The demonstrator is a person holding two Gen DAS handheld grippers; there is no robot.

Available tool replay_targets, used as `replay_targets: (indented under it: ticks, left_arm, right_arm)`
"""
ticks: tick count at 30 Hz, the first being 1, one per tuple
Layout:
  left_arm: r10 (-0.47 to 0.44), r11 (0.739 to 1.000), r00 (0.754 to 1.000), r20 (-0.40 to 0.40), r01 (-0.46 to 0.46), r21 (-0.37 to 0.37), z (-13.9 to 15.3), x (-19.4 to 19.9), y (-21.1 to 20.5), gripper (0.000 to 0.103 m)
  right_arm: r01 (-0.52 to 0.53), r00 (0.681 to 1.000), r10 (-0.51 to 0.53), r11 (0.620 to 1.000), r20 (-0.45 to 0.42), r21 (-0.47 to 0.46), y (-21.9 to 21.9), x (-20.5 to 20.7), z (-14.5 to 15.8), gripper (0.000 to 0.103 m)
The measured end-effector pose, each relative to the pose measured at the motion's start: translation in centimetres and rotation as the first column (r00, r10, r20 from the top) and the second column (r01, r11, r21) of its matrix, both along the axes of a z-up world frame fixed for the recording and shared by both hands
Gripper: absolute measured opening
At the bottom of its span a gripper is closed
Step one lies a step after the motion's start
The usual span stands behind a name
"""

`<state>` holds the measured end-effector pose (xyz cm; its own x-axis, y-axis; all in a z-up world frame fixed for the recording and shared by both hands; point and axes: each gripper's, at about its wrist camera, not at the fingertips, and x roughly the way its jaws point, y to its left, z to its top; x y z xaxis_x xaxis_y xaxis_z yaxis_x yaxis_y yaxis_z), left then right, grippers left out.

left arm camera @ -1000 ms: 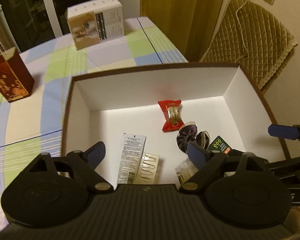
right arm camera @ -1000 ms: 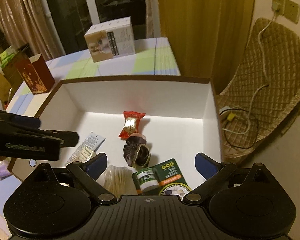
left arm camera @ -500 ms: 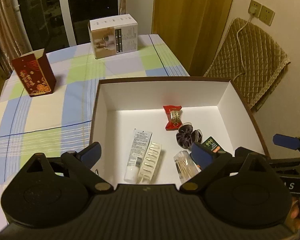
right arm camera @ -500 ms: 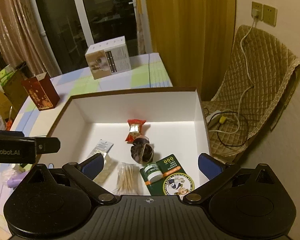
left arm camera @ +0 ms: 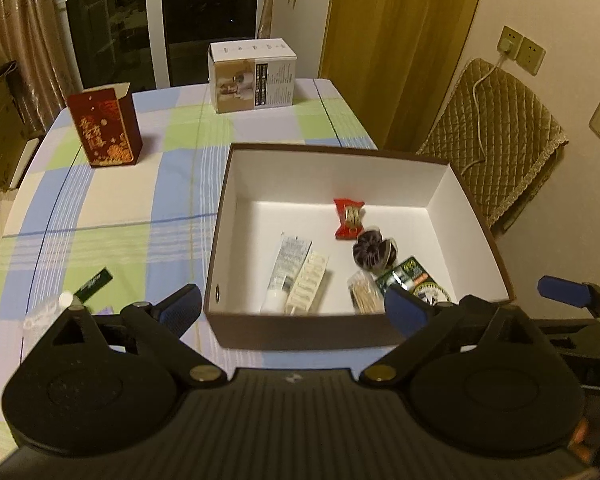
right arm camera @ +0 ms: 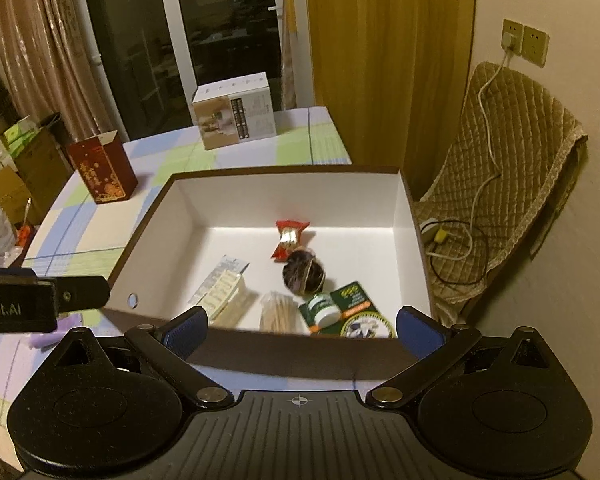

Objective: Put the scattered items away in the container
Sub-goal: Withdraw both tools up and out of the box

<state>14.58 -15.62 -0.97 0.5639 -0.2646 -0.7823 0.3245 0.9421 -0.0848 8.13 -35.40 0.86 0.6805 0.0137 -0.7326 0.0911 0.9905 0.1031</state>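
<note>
A brown box with a white inside [left arm camera: 466, 200] [right arm camera: 404, 216] sits on the checked tablecloth. Inside lie a red candy [left arm camera: 349, 218] [right arm camera: 290, 236], a dark scrunchie [left arm camera: 369, 254] [right arm camera: 302, 274], a white tube [left arm camera: 286, 270], a blister strip [left arm camera: 307, 282] [right arm camera: 222, 292], a cotton swab pack [left arm camera: 364, 298] [right arm camera: 276, 310] and a green card with a small jar [right arm camera: 326, 308]. Both grippers hang above the box's near wall. My left gripper [left arm camera: 292, 306] is open and holds nothing. My right gripper [right arm camera: 302, 324] is likewise open with nothing in it. On the cloth left of the box lie a dark green sachet [left arm camera: 94, 284] and a clear plastic item [left arm camera: 46, 312].
A dark red carton [left arm camera: 106, 128] [right arm camera: 102, 170] and a white printed carton [left arm camera: 252, 76] [right arm camera: 236, 116] stand at the table's far side. A chair with a quilted cover [left arm camera: 496, 136] [right arm camera: 512, 160] and a cable stands right of the table. Yellow curtains hang behind.
Both grippers have pulled back and risen from inside the box, so the whole box and more of the table show. The items in the box have not moved.
</note>
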Motion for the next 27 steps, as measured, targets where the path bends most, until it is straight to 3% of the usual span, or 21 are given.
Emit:
replay_targets:
  ticks: [27]
  left_arm:
    - [0.044,0.998,0.999,0.013,-0.044,0.037,-0.4,-6.6,5.4,0.097]
  right_arm:
    - [-0.084,0.996,0.083,0.996,-0.039,-0.023,5.6,-5.3,-0.6,0.103]
